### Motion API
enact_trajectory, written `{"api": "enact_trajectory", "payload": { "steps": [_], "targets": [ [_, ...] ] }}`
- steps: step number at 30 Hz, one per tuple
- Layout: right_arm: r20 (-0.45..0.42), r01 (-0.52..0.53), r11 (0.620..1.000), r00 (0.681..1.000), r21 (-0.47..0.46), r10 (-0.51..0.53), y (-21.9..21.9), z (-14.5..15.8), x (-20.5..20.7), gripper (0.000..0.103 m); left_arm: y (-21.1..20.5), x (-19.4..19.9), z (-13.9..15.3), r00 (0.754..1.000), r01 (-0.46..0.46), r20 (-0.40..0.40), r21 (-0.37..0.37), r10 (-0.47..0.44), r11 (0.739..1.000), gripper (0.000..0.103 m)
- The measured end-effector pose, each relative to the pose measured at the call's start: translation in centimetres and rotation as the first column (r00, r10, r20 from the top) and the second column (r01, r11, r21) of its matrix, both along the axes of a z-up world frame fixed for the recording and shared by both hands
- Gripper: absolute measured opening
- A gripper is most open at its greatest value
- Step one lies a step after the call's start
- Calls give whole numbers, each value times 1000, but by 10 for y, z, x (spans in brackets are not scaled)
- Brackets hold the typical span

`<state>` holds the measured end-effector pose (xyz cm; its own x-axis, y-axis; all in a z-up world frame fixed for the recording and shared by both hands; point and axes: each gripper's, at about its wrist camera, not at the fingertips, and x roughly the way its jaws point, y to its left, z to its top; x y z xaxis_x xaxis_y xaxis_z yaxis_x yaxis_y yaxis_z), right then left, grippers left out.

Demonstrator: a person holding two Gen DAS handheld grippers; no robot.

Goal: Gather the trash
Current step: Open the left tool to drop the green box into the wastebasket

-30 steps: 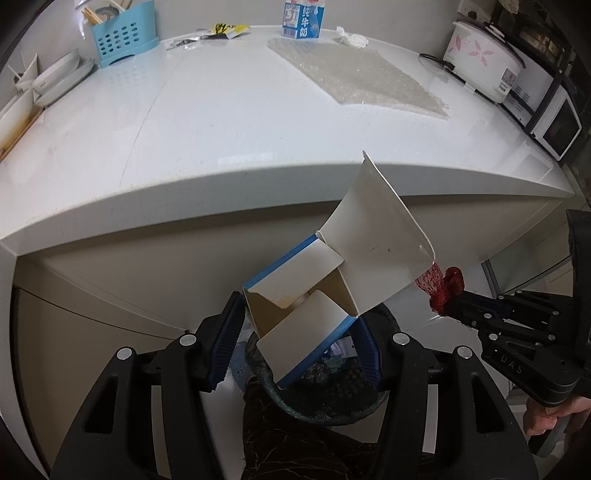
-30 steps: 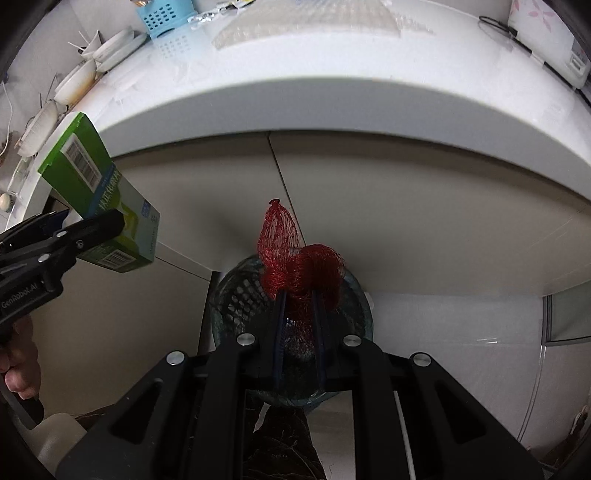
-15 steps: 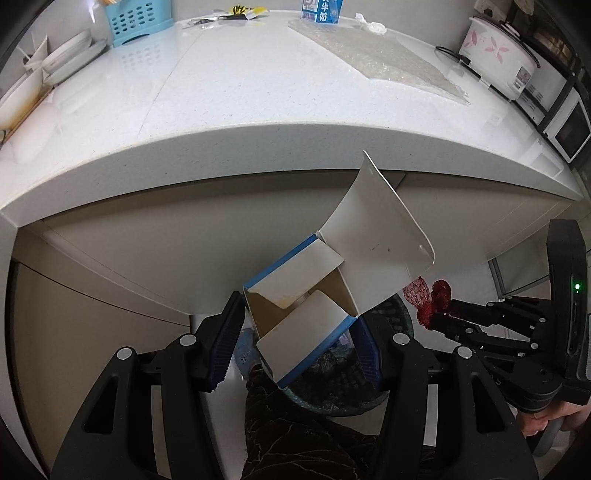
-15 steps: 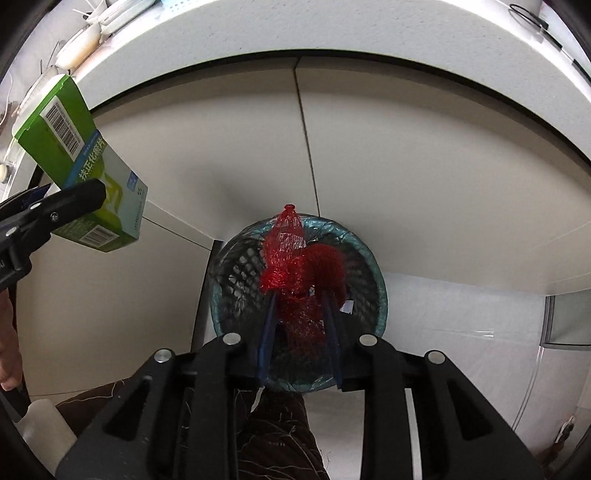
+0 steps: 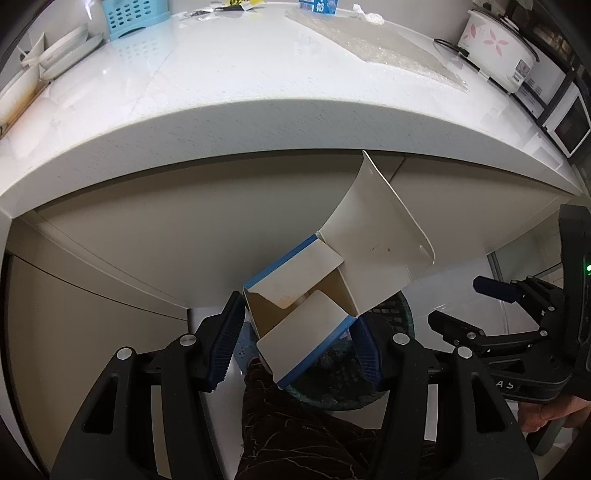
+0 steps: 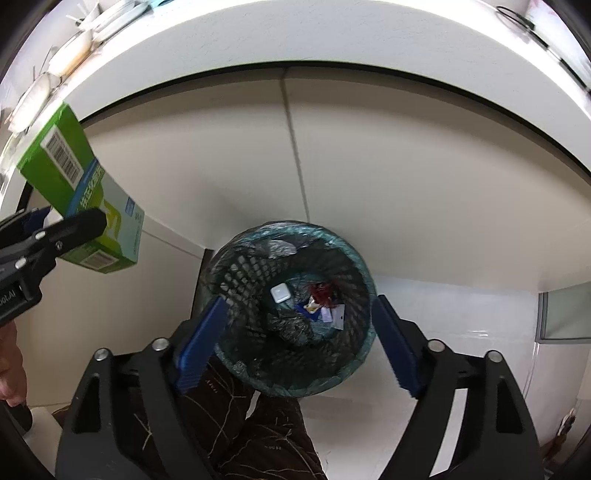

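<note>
An opened carton (image 5: 314, 317) is clamped between the blue pads of the left gripper (image 5: 295, 332), its flaps folded back and one long white flap raised toward 1 o'clock. From the right wrist view the same carton (image 6: 79, 199) is seen at 9 o'clock, green with a barcode, pinched in the left gripper (image 6: 48, 236) beside the cabinet front (image 6: 369, 177).

The right gripper (image 6: 295, 339) is held directly above the waste basket (image 6: 236, 266), its fingers (image 6: 201, 336) spread wide apart with nothing between them. In the left wrist view the right gripper (image 5: 476, 306) is observed at 3 o'clock, jaws parted.

The basket is lined with a dark bag and stands on the floor in front of the cabinet. A red net (image 6: 323, 293) is noted at the bottom of the basket, just beside a small white square item (image 6: 280, 294) and scraps of packaging (image 6: 332, 315).

On the countertop (image 5: 229, 96), a sheet of bubble wrap (image 5: 384, 48) lies toward 1 o'clock, and a blue caddy (image 5: 135, 14) stands at 11 o'clock.
</note>
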<state>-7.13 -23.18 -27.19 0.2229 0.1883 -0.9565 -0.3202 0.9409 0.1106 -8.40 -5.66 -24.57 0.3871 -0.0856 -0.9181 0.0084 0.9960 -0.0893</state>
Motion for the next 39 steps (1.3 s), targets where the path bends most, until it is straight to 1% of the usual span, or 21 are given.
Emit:
{"api": "enact_trajectory", "payload": {
  "steps": [1,4,9,19,27,30,33,35,38,39],
  "targets": [
    [11,15,1000,1000,-2,-15,-5,2,-1,88,-2,0,-1,1000,7,-1,0,-7,1000,55],
    [45,61,998,997,-2,-61,-20,9,-5,92,-12,3,-6,999,32,-5,0,-32,1000,55],
    [82,126,992,989,-11,-125,-43,19,-5,95,-28,5,-13,997,70,-16,-10,-70,997,55],
    [117,194,981,975,-27,-190,-80,28,-8,95,-57,8,-23,990,139,-31,-11,-140,990,55],
    [122,220,975,969,-18,-216,-96,30,-11,95,-73,2,-29,981,187,-42,-20,-187,982,56],
    [120,226,974,967,-17,-223,-98,30,-11,95,-76,-2,-28,979,201,-34,-22,-202,979,59],
    [115,228,974,968,-15,-225,-99,29,-11,95,-76,-2,-26,979,202,-26,-20,-202,979,65],
    [113,223,975,969,-16,-220,-99,30,-11,95,-79,-3,-24,979,201,-19,-20,-201,979,67],
    [111,218,976,970,-13,-215,-98,30,-10,95,-78,-4,-20,981,192,-8,-7,-192,981,75],
    [110,214,977,971,-8,-212,-97,31,-10,95,-78,-4,-18,982,187,-3,-9,-187,982,80]
  ]
}}
